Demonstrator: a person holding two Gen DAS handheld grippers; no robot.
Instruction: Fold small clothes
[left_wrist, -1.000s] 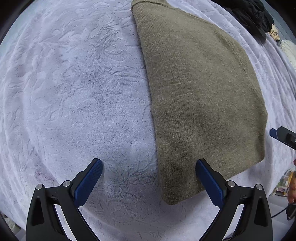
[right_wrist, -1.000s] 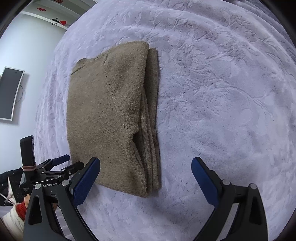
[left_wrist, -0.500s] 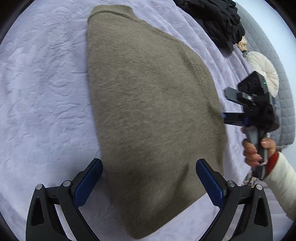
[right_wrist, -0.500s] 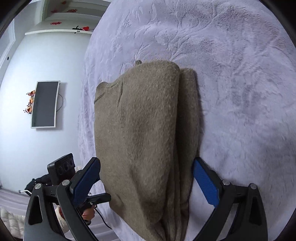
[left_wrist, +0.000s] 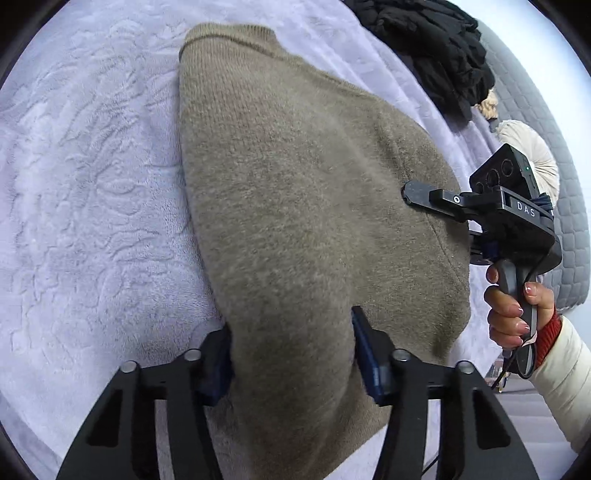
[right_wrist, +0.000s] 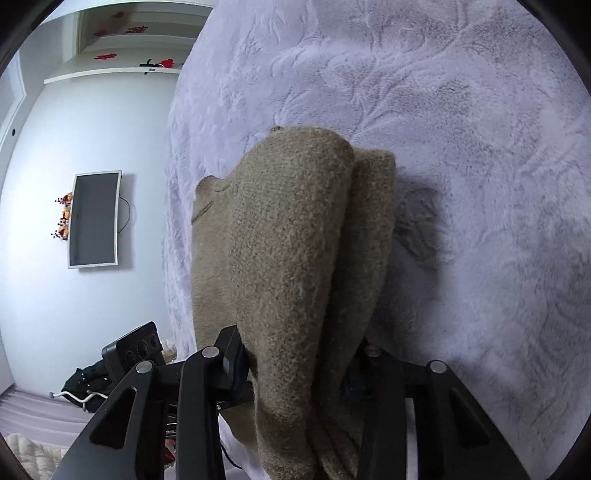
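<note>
An olive knitted sweater (left_wrist: 295, 192), folded lengthwise, lies on a lavender plush blanket (left_wrist: 92, 184). My left gripper (left_wrist: 291, 350) has the sweater's near end bunched between its blue pads (left_wrist: 365, 354); its jaws are closing and the pads press the fabric. My right gripper (right_wrist: 295, 365) is closing on the other near corner of the sweater (right_wrist: 295, 240), where the folded layers rise between its fingers. In the left wrist view a hand (left_wrist: 509, 306) holds the right gripper at the sweater's right edge.
A heap of black clothes (left_wrist: 436, 48) and a round cream cushion (left_wrist: 532, 162) lie at the far right by a grey quilted headboard (left_wrist: 569, 206). A wall screen (right_wrist: 94, 218) and a shelf (right_wrist: 110, 70) are beyond the bed's left edge.
Both grippers moved forward onto the sweater's near end. Their jaws went from wide apart to pinched around the fabric, which now bunches up between the pads.
</note>
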